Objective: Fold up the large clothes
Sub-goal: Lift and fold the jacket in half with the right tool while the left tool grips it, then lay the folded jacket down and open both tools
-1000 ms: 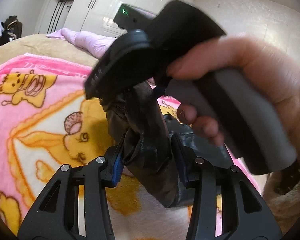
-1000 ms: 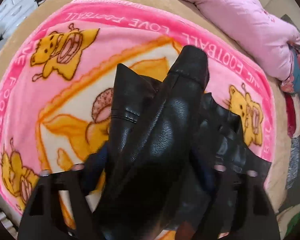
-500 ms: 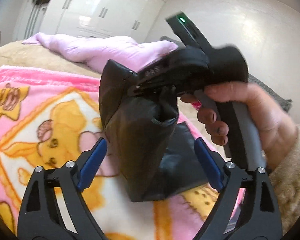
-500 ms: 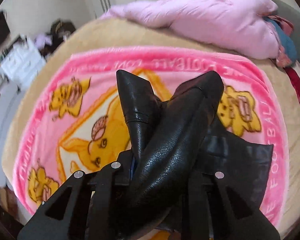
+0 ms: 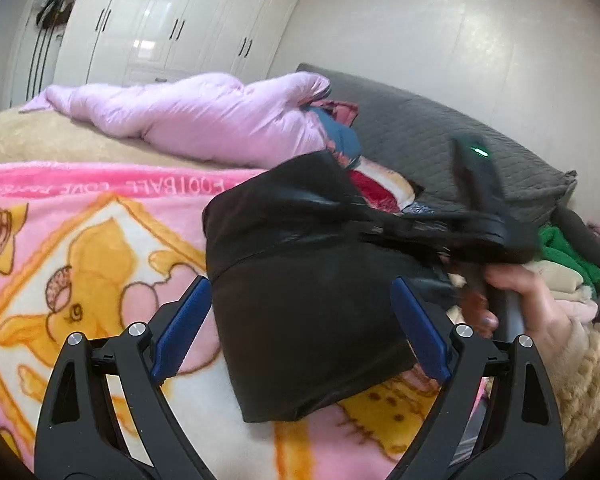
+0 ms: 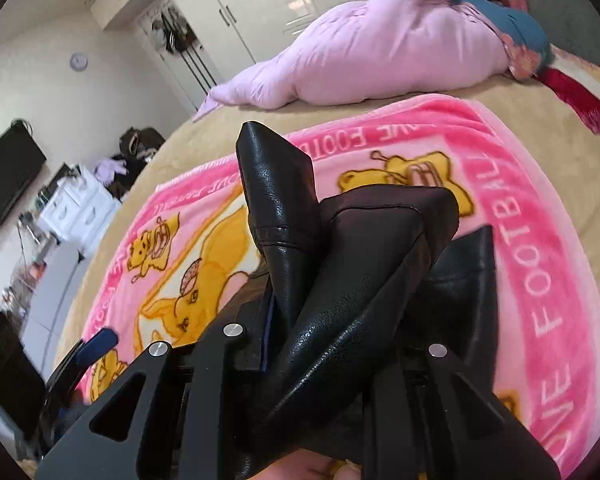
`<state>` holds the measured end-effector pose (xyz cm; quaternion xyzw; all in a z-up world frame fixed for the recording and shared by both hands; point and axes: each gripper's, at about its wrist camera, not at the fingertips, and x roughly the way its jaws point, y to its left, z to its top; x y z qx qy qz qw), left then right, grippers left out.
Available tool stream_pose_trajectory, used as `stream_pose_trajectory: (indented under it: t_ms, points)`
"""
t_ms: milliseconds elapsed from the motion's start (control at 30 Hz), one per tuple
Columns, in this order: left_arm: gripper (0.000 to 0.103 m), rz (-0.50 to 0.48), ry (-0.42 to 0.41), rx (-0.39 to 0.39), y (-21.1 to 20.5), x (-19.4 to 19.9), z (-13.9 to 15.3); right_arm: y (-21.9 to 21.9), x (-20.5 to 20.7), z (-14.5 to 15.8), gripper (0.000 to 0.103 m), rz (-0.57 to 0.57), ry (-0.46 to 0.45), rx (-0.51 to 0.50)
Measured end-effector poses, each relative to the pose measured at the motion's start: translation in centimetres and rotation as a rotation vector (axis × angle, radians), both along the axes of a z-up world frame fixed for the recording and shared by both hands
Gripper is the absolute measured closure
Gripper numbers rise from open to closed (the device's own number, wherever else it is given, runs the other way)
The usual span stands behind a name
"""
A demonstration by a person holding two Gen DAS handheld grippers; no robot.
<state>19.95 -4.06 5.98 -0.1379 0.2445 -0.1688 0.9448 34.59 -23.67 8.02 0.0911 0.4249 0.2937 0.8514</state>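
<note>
A black leather garment (image 5: 308, 300) hangs folded above the pink cartoon blanket (image 5: 80, 240). My right gripper (image 6: 340, 320) is shut on a bunched fold of the garment (image 6: 340, 280), whose two stiff ends stick out past the jaws. In the left wrist view the right gripper (image 5: 440, 232) appears from the side, held by a hand (image 5: 520, 296), with the garment dangling from it. My left gripper (image 5: 300, 286) stands open, its blue pads (image 5: 184, 320) wide on either side of the hanging leather and not pressing it. Its blue pad (image 6: 96, 344) shows at the lower left of the right wrist view.
A pink padded coat (image 5: 204, 116) lies along the far side of the bed, with other clothes (image 5: 560, 256) piled at the right by a grey headboard (image 5: 440, 136). White wardrobes (image 5: 172, 28) line the back wall. A dresser (image 6: 76, 208) and television (image 6: 8, 176) stand beyond the bed.
My left gripper let go of the leather garment and opened wide. My right gripper closed on it and carried it up and to the right, swinging round as it went.
</note>
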Motion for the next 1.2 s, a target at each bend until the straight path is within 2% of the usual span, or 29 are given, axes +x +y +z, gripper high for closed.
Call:
stream_pose_trajectory:
  t_ms: [200, 333, 400, 467, 500, 567, 667, 733, 800, 833, 867, 900, 933, 1000, 1067, 1200]
  points:
    - [0.019, 0.028, 0.148, -0.017, 0.6, 4.4, -3.9, -4.8, -0.3, -2.6, 0.084, -0.031, -0.005, 0.118]
    - [0.019, 0.040, 0.264, -0.003, 0.0, 7.0, -7.2, -7.0, -0.1, -5.2, 0.082, -0.064, 0.028, 0.160]
    - [0.019, 0.017, 0.306, -0.012, -0.6, 7.9, -8.7, -7.7, 0.0, -6.3, 0.076, -0.090, 0.042, 0.155]
    - [0.019, 0.007, 0.316, -0.018, -1.1, 7.8, -9.1, -8.4, 0.3, -7.8, 0.049, -0.132, 0.086, 0.103]
    - [0.019, -0.002, 0.320, -0.008, -1.5, 7.9, -9.3, -8.8, 0.5, -8.4, 0.045, -0.143, 0.116, 0.088]
    - [0.019, -0.008, 0.324, 0.020, -2.4, 8.0, -9.7, -9.6, 0.6, -9.0, 0.025, -0.172, 0.143, 0.070]
    - [0.019, -0.011, 0.314, 0.036, -3.1, 7.9, -9.8, -10.7, 0.8, -8.8, 0.023, -0.222, 0.166, 0.135]
    - [0.019, -0.010, 0.310, 0.050, -3.5, 7.9, -9.8, -10.4, 1.4, -8.6, 0.021, -0.234, 0.184, 0.138]
    - [0.019, -0.012, 0.304, 0.068, -3.9, 7.9, -9.6, -9.4, 2.1, -8.3, 0.022, -0.238, 0.187, 0.101]
    - [0.019, -0.010, 0.303, 0.084, -4.2, 7.9, -9.4, -8.7, 2.4, -8.0, 0.036, -0.229, 0.174, 0.085]
    - [0.019, -0.010, 0.304, 0.091, -4.4, 8.0, -9.3, -8.3, 2.5, -7.6, 0.065, -0.229, 0.157, 0.062]
    - [0.019, -0.012, 0.304, 0.097, -4.5, 8.1, -9.1, -7.6, 2.7, -6.9, 0.075, -0.213, 0.122, 0.036]
    - [0.019, -0.015, 0.298, 0.102, -4.6, 8.2, -8.8, -7.2, 2.7, -5.9, 0.081, -0.203, 0.075, 0.013]
    - [0.011, -0.003, 0.273, 0.106, -4.5, 8.1, -8.0, -7.1, 2.6, -4.5, 0.085, -0.182, 0.003, 0.006]
    - [0.009, 0.002, 0.259, 0.116, -4.7, 8.3, -7.6, -7.6, 2.9, -4.0, 0.085, -0.187, -0.063, -0.030]
    - [0.009, -0.029, 0.295, 0.158, -6.2, 9.1, -9.2, -9.5, 4.1, -8.2, 0.081, -0.247, 0.010, -0.075]
